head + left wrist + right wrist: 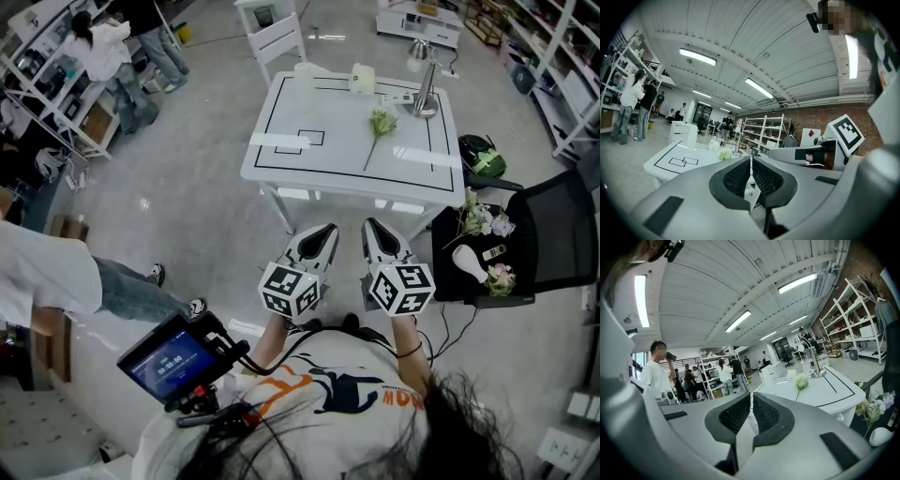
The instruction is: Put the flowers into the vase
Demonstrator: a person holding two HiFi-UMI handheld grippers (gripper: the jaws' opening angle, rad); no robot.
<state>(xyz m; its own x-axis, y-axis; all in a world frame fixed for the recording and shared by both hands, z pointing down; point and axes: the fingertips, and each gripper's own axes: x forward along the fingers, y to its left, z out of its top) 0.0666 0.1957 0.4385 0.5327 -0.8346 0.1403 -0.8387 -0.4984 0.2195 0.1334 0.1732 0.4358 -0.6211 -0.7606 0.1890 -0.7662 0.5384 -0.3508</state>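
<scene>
Holding left gripper [322, 234] and right gripper [375, 230] pinched shut on nothing at lower centre, well short of the white table [281, 159] up top with one flower [381, 122] lying on it, plus more flowers [478, 220] on the black chair [553, 234] at right.

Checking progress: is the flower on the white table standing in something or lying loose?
Lying loose: the flower lies flat on the table, stem toward the near edge, in no container.

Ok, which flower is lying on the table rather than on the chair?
The single white flower with the long stem, lying alone on the white table. The other flowers lie on the black chair beside it.
</scene>
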